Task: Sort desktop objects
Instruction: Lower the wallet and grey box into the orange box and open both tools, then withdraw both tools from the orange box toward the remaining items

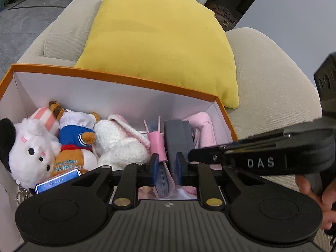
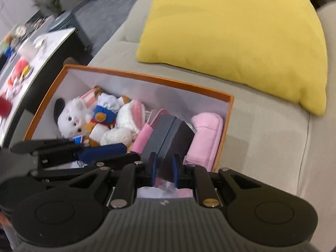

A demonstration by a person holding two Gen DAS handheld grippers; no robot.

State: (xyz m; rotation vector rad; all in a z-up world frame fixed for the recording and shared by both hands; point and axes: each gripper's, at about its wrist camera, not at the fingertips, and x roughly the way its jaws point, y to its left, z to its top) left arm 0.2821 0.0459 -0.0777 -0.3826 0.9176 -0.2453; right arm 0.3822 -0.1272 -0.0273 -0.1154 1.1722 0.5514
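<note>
With the left claw (image 1: 166, 166) pinching the pink notebook (image 1: 161, 176) and the right claw (image 2: 163, 168) clamping the grey case (image 2: 168, 138), we lower both upright at 3 o'clock of the plush toys (image 2: 88, 117) inside the orange box (image 2: 147, 76).

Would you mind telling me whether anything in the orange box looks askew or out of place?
The grey case stands tilted on edge in the orange box, wedged between the pink notebook and the pink pouch rather than lying flat. Nothing looks spilled or damaged.

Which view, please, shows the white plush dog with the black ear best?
The left wrist view: the white plush dog sits close and sharp, with face and black ear clear. The right wrist view shows it smaller, farther away, slightly blurred.
</note>
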